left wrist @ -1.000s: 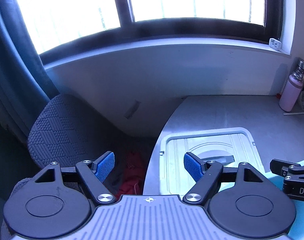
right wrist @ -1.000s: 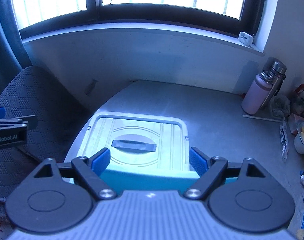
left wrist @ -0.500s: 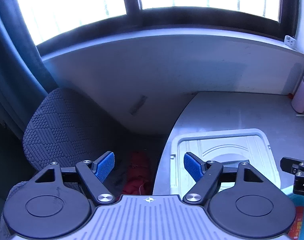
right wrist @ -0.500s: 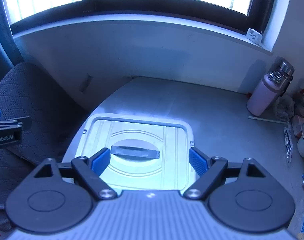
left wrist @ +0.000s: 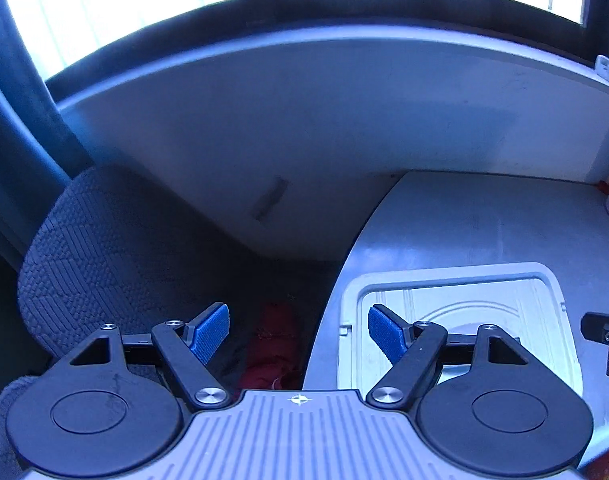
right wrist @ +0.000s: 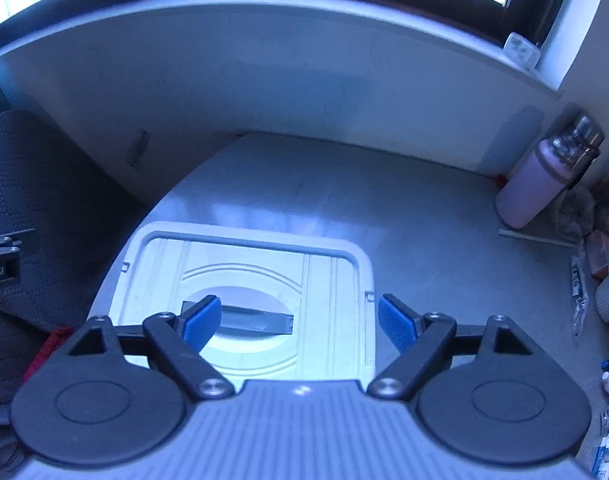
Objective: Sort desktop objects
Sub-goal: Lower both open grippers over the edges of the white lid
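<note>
Pale grey ribbed plastic box lid (right wrist: 324,280) is lying on the grey desk (right wrist: 424,216), pink bottle (right wrist: 532,192) at two o'clock. Right gripper (right wrist: 294,322) and left gripper (left wrist: 298,334) are gaping, grasping nothing.

Two hand-held grippers, same build.
We note the left gripper (left wrist: 298,330) and right gripper (right wrist: 294,322): black linked arms, silver screws, blue ribbed pads (left wrist: 210,332), grey ridged body.

Storage-box lid (right wrist: 248,280) lies flat on the desk (right wrist: 404,216), at its curved left edge. Handle (right wrist: 256,320) sits in the lid's centre recess. Water bottle (right wrist: 544,184) stands at the desk's far right, against the wall, well apart from the lid. Clutter of small items (right wrist: 608,280) runs along the right edge. Chair (left wrist: 104,256) stands left of the desk, below the window sill (left wrist: 304,48).
</note>
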Tool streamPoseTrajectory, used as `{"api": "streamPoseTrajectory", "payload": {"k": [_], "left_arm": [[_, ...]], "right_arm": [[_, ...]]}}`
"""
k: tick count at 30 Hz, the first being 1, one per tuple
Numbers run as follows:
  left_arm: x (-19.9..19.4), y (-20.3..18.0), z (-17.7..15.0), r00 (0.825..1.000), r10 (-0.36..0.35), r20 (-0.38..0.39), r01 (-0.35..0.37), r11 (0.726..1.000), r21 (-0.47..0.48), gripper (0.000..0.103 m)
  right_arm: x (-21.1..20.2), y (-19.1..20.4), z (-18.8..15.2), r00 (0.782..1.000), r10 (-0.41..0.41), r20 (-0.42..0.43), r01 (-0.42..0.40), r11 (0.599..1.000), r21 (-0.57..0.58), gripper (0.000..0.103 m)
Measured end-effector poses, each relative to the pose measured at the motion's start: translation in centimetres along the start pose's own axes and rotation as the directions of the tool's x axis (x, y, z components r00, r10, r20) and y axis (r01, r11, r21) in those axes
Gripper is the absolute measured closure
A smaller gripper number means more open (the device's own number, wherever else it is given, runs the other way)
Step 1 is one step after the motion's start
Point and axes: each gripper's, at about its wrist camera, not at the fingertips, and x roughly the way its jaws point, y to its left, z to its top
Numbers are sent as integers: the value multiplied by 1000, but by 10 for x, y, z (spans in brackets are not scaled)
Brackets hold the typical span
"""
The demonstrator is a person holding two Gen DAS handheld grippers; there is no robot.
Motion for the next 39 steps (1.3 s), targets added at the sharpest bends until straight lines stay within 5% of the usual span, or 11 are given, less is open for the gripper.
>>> {"api": "streamPoseTrajectory", "payload": {"k": [26,39], "left_arm": [[93,1,-7,986,13,-166,-12,1000,10,25],[112,-1,-6,980,13,-196,-10,1000,15,25]], "right_arm": [[90,-16,18,971,-9,-238,-2,999,-45,17],[145,-28,25,916,43,-399,-57,998,-22,17]]}}
